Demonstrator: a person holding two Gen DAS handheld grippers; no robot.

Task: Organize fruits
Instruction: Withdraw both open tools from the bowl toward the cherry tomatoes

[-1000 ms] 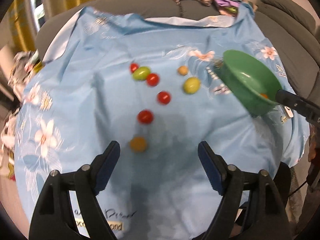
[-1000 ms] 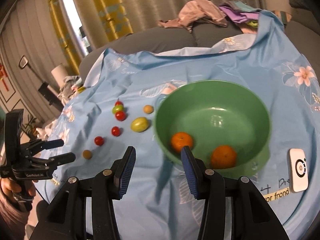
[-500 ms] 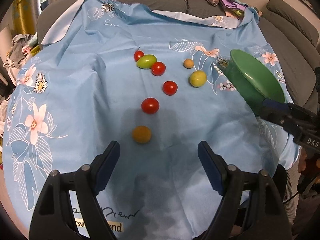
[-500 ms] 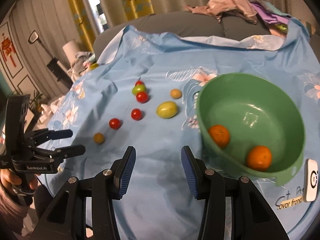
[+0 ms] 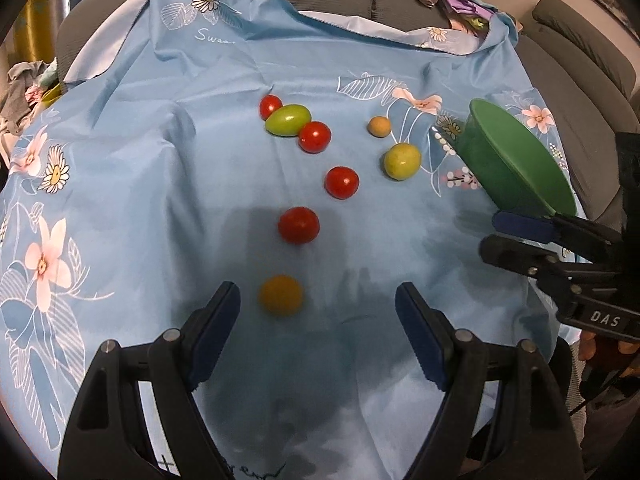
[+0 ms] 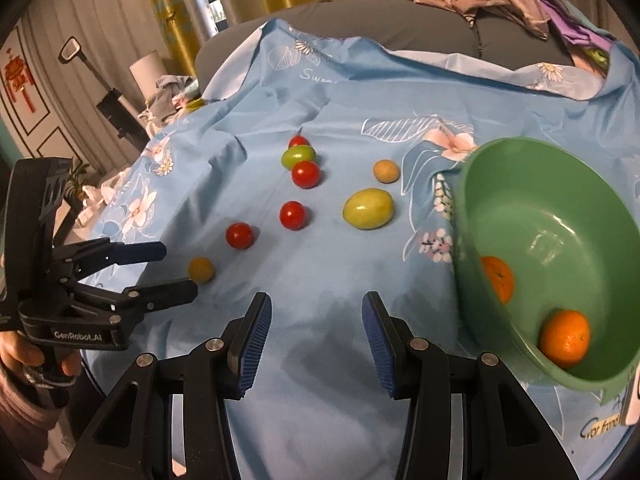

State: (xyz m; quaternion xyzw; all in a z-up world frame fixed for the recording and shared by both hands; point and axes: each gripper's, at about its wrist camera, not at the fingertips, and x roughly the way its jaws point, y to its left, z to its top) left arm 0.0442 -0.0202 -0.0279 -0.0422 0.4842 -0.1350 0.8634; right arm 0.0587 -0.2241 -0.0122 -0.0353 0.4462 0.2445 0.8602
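Left wrist view: left hand-held gripper [image 5: 318, 312] spread wide, empty, yellow tomato [image 5: 280, 295] just ahead.
Right hand-held gripper [image 6: 316, 328]: spread, empty.
Fruits: loose on blue cloth [image 5: 160, 184], mid worktop.
Risk: round tomato may roll if nudged.
Right wrist view only: two oranges [image 6: 566, 342] inside green bowl [image 6: 480, 208].

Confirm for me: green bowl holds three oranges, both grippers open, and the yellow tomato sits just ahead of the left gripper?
Not quite: the right wrist view shows only two oranges in the green bowl. The rest stands: left gripper and right gripper open, yellow tomato just ahead.
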